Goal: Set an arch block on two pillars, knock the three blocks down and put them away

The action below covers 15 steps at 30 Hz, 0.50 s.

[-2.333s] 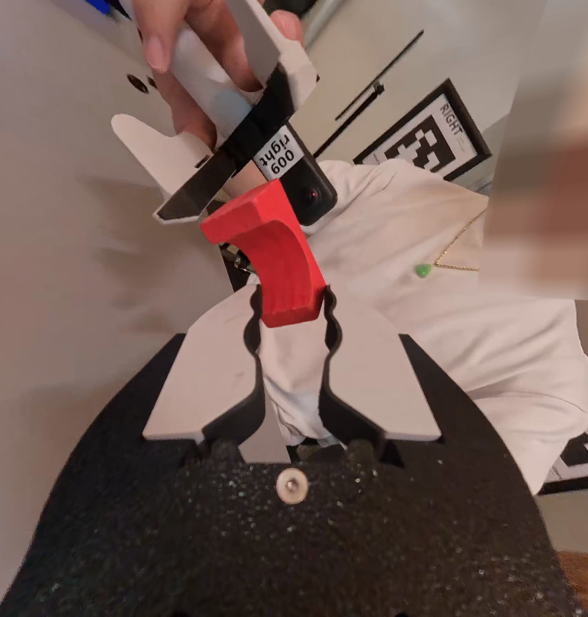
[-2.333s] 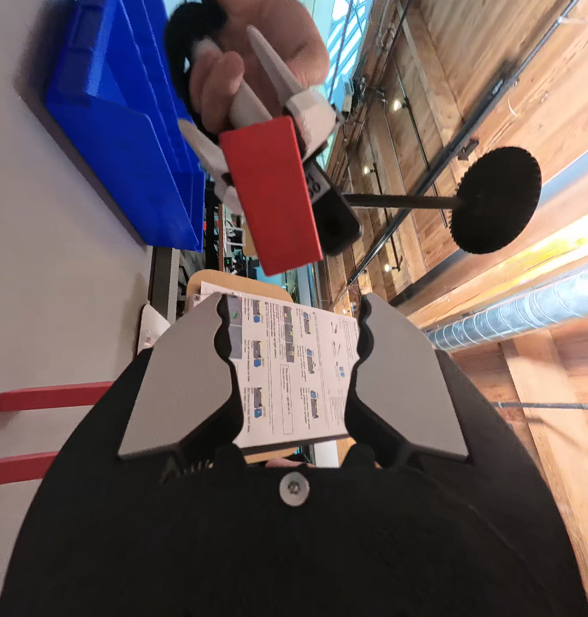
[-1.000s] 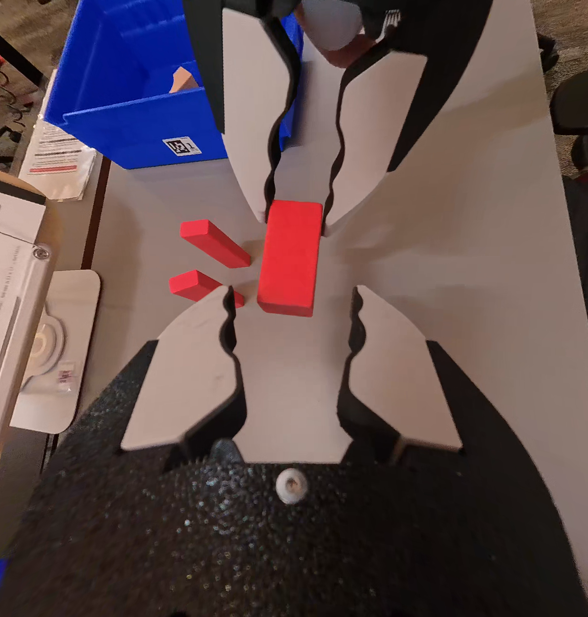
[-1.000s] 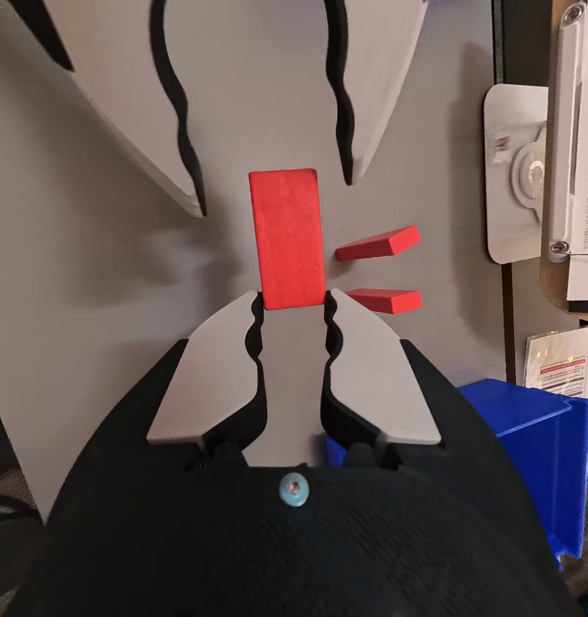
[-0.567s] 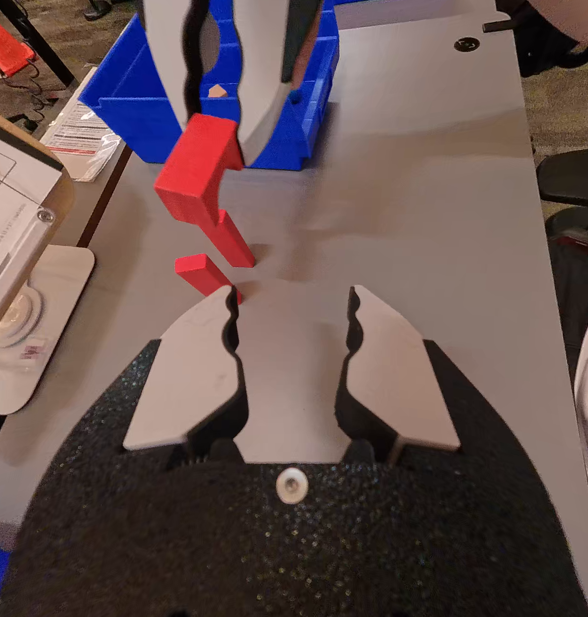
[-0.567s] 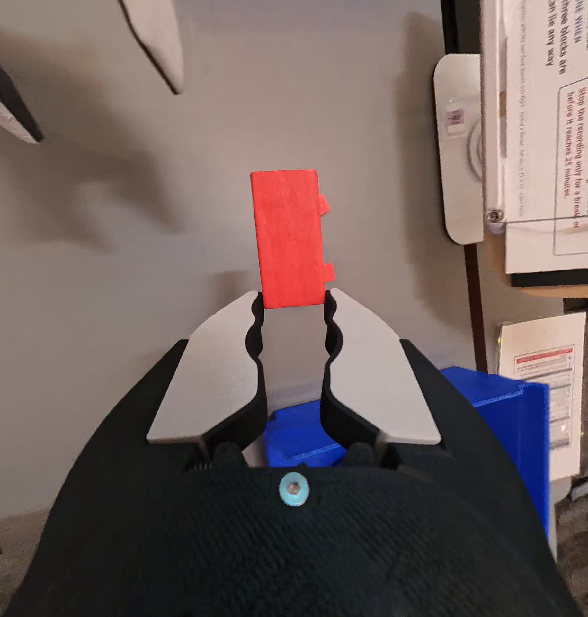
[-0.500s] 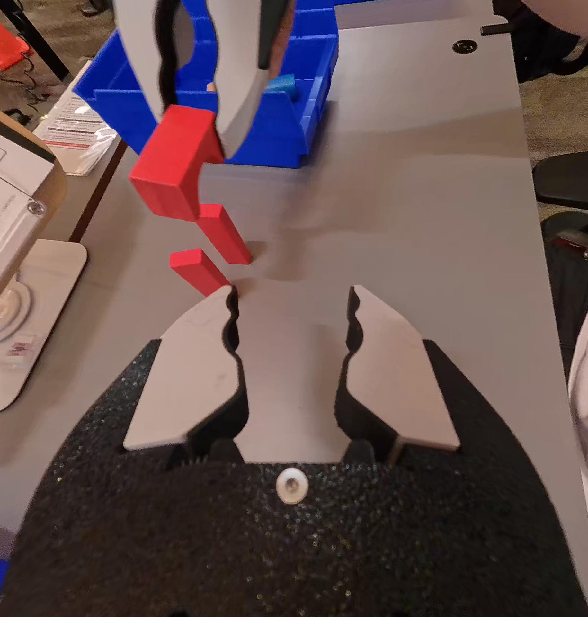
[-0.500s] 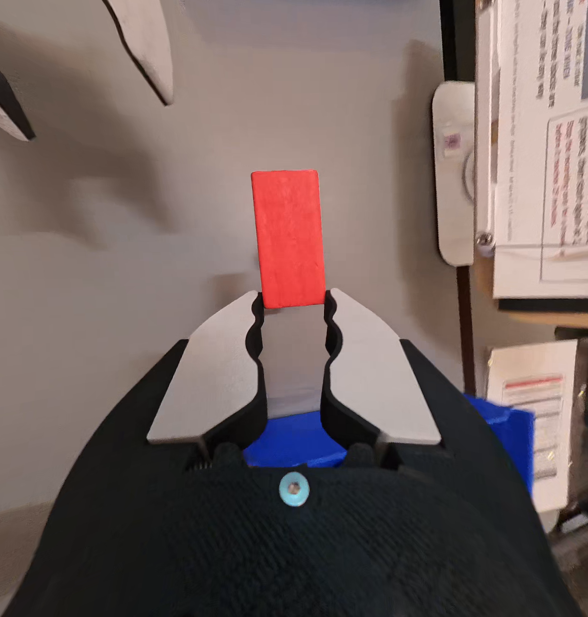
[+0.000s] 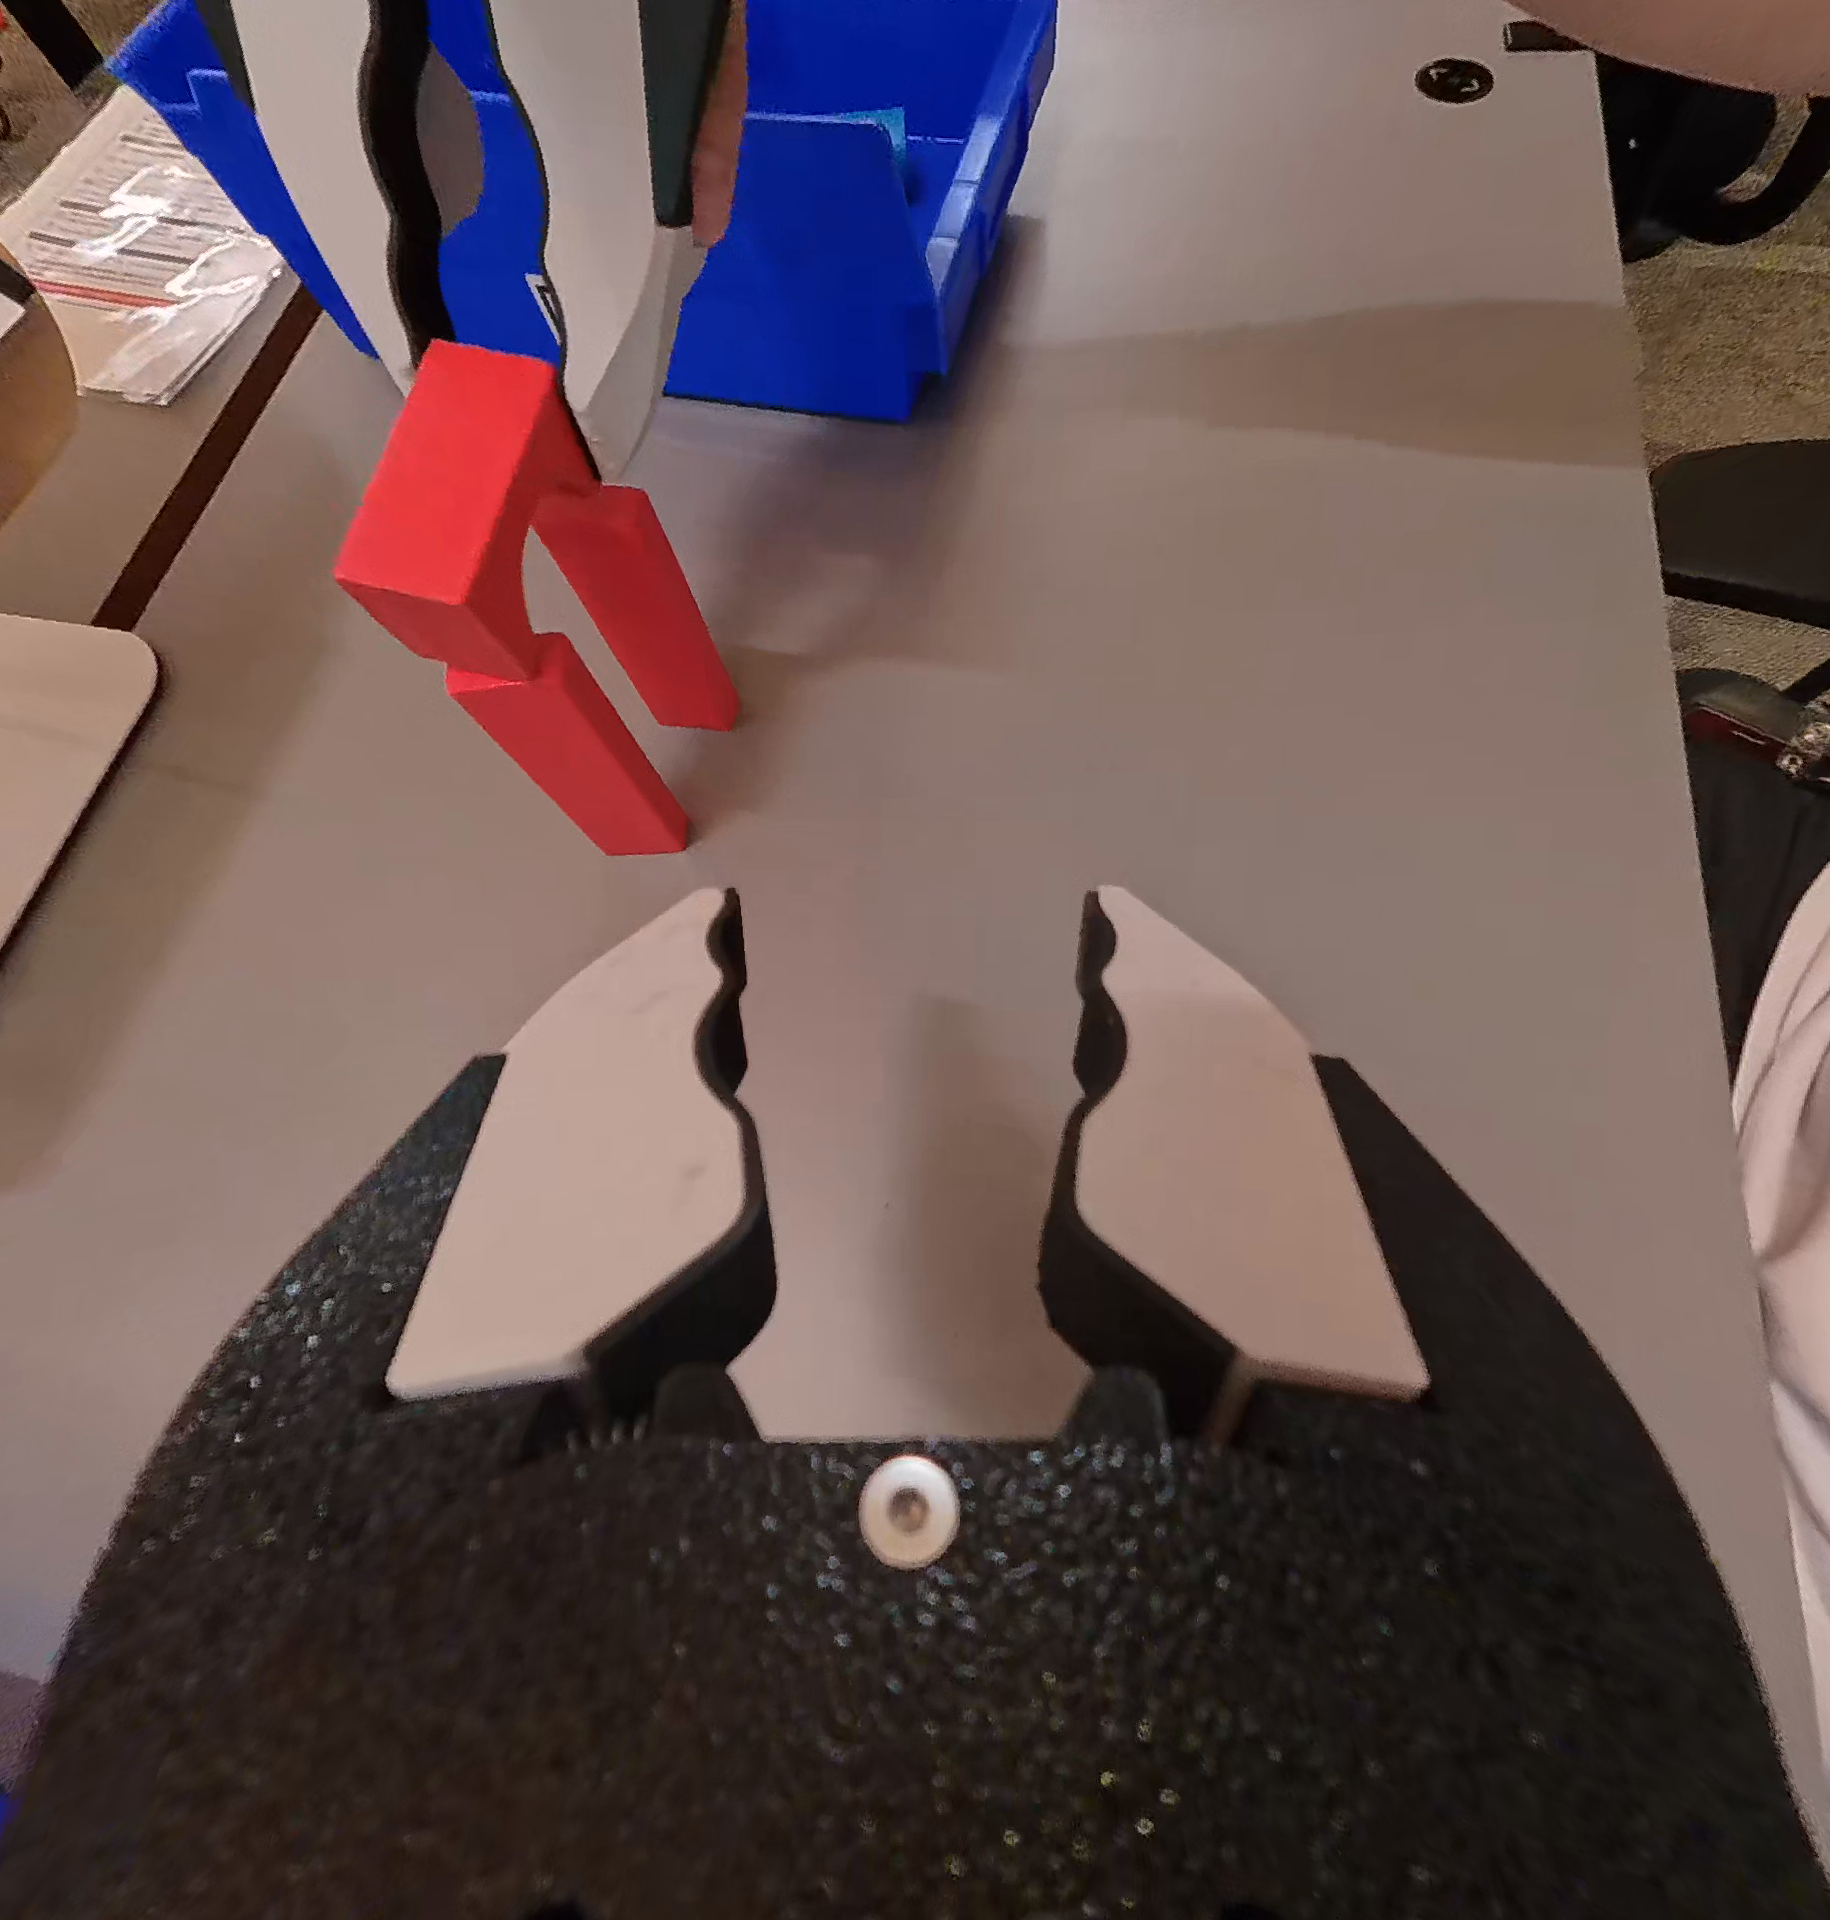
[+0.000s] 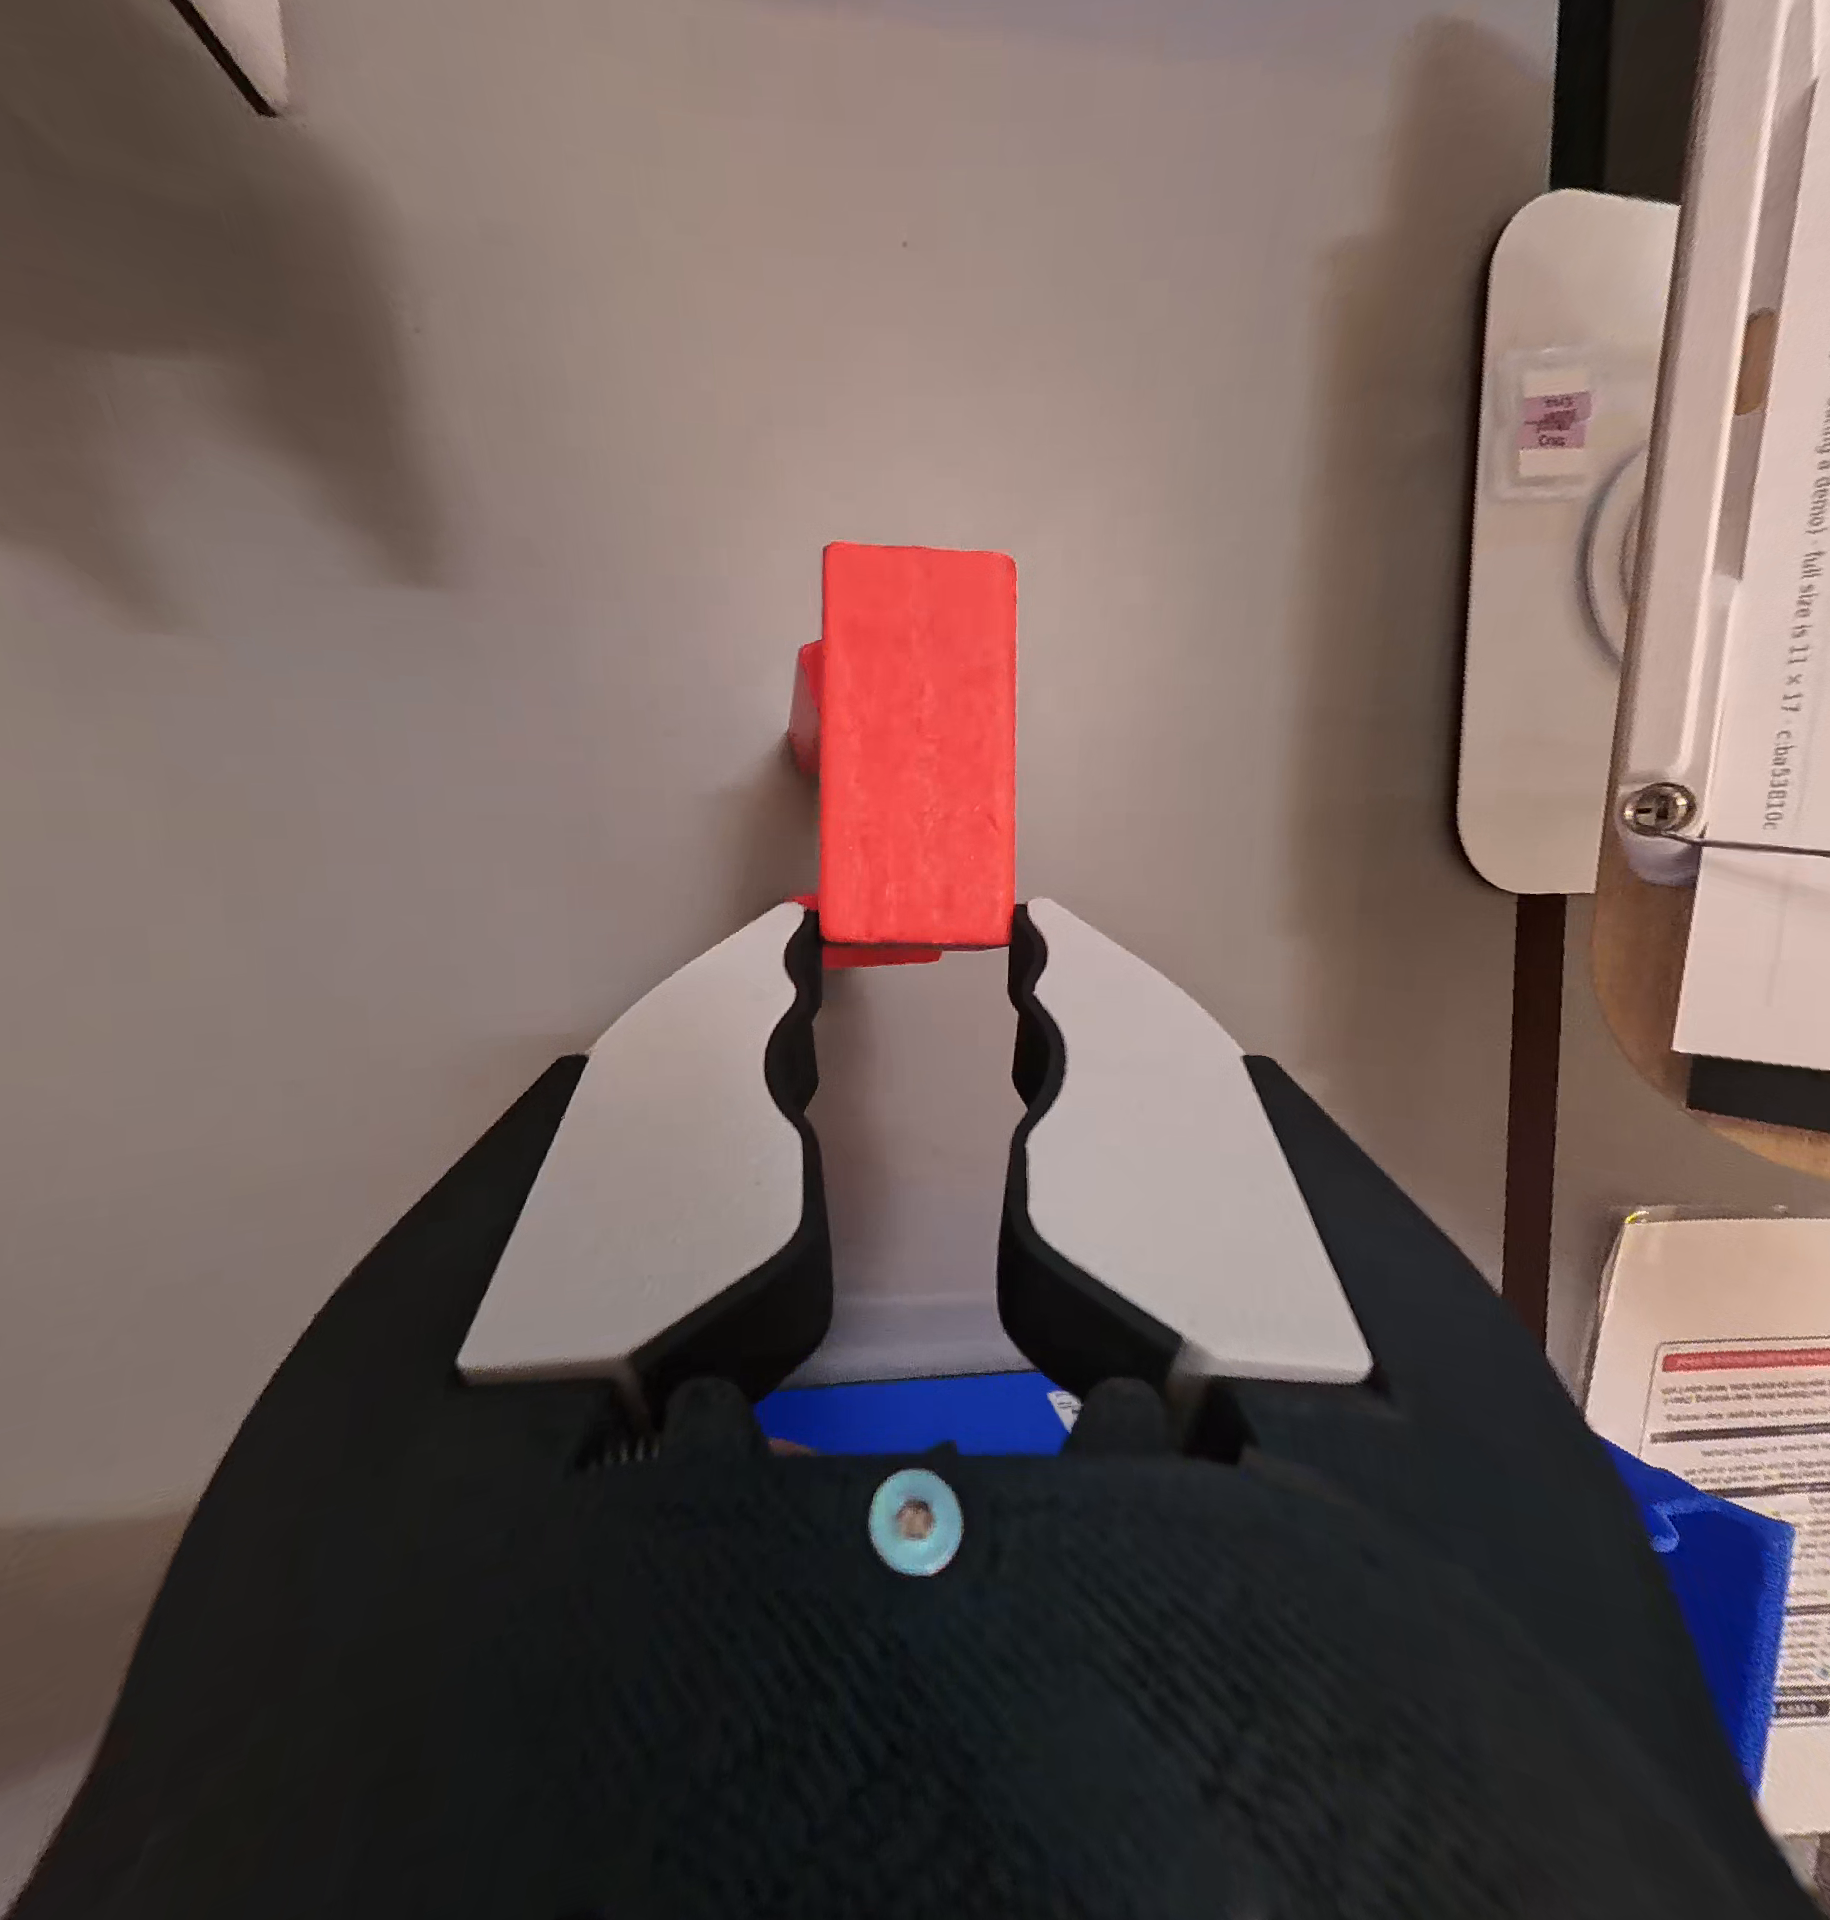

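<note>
My right gripper (image 10: 916, 925) is shut on one end of a red arch block (image 10: 916, 748). In the left wrist view it (image 9: 506, 384) comes down from above and holds the arch block (image 9: 443, 530) across the tops of two upright red blocks, the far one (image 9: 636, 613) and the near one (image 9: 568, 753). The arch's feet appear to touch both tops. From above, only slivers of the uprights (image 10: 807, 707) show under the arch. My left gripper (image 9: 911, 904) is open and empty, low over the grey table (image 9: 1202, 623), a little nearer than the blocks and to their right.
A blue bin (image 9: 817, 260) stands behind the blocks. Papers in a clear sleeve (image 9: 132, 239) and a white stand base (image 10: 1555, 520) with a printed sheet (image 10: 1804, 520) lie at the table's side. A person's white sleeve (image 9: 1804, 1143) and a black chair (image 9: 1773, 520) are at the right.
The arch block passed from my left gripper to my right one. The right gripper then carried it over and down onto the two uprights. The left gripper opened and drew back.
</note>
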Tool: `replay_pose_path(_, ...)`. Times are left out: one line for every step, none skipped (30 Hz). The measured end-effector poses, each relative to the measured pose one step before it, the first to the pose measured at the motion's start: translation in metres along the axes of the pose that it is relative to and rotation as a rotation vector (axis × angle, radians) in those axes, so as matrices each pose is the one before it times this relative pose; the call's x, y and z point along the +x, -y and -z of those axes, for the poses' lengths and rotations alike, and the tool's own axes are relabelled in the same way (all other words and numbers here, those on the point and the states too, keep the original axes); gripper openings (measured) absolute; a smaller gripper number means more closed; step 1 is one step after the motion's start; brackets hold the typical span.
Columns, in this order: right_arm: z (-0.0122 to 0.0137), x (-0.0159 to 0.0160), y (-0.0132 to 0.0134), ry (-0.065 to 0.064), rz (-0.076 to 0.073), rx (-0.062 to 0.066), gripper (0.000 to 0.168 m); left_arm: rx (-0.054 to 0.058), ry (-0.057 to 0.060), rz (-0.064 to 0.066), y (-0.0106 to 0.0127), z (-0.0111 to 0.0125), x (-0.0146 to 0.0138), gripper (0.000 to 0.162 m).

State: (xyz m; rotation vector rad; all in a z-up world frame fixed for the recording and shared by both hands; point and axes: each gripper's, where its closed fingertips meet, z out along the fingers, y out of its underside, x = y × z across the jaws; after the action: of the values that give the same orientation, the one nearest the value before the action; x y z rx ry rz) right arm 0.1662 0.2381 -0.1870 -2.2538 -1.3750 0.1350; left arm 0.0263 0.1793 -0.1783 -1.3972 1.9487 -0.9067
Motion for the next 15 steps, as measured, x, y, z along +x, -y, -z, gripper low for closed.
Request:
replay_pose_path(-0.00059,-0.00017,-0.00038,0.0028,-0.0043,0.0042,0.035,0.0016,-0.003,0.0026,-0.00083,-0.00029,0.00005,0.061)
replay_pose_path(-0.00089,-0.00238,-0.00087,0.0165,-0.0022,0.0019,0.035,0.001,-0.0012,0.0036,-0.00071,-0.00019,-0.00025,0.061)
replay_pose_path(-0.00088,-0.00061,-0.00044,0.0037,0.0013,0.002,0.035,0.0002,-0.0006,0.0038,-0.00057,-0.00029,-0.00041,0.061)
replay_pose_path(-0.00051,0.00136,-0.00055,-0.009,0.0021,0.0001,0.035,0.0009,-0.004,0.0021,-0.00025,-0.00044,0.00026,0.061)
replay_pose_path(-0.00035,-0.00009,-0.00063,0.0011,0.0006,-0.0015,0.035,0.0012,-0.0033,0.0012,-0.00019,-0.00048,0.00019,0.061)
replay_pose_path(-0.00033,-0.00082,-0.00064,0.0066,0.0011,-0.0021,0.035,-0.0002,0.0005,0.0012,-0.0003,-0.00063,-0.00017,0.061)
replay_pose_path(-0.00064,0.00064,-0.0007,-0.0029,0.0037,-0.0034,0.035,-0.0011,-0.0013,0.0006,-0.00048,-0.00065,0.00013,0.061)
replay_pose_path(-0.00087,-0.00016,-0.00108,0.0011,0.0021,-0.0062,0.035,-0.0005,-0.0048,-0.0001,-0.00049,-0.00072,0.00075,0.061)
replay_pose_path(-0.00093,-0.00217,-0.00071,0.0152,0.0005,-0.0034,0.035,-0.001,-0.0014,0.0005,-0.00055,-0.00069,0.00035,0.061)
replay_pose_path(-0.00011,-0.00139,0.00167,0.0103,-0.0016,0.0113,0.035,-0.0028,0.0016,0.0004,-0.00067,-0.00055,-0.00018,0.061)
replay_pose_path(-0.00018,-0.00027,-0.00009,0.0018,-0.0007,-0.0009,0.035,-0.0026,-0.0017,-0.001,-0.00072,-0.00045,0.00041,0.061)
replay_pose_path(0.00011,0.00013,-0.00034,-0.0009,0.003,-0.0032,0.035,-0.0001,-0.0032,-0.0002,-0.00032,-0.0004,0.00048,0.061)
replay_pose_path(0.00006,0.00025,-0.00014,-0.0031,0.0067,-0.0019,0.035,0.0011,-0.0008,0.0016,0.00001,-0.00023,0.00032,0.061)
replay_pose_path(-0.00002,0.00076,-0.00004,-0.0066,0.0039,-0.0019,0.035,-0.0004,-0.0005,0.001,-0.00028,-0.00032,0.00021,0.061)
replay_pose_path(-0.00003,0.00035,-0.00017,-0.0025,-0.0012,-0.0037,0.035,-0.0013,-0.0019,-0.0006,-0.00031,-0.00021,0.00037,0.061)
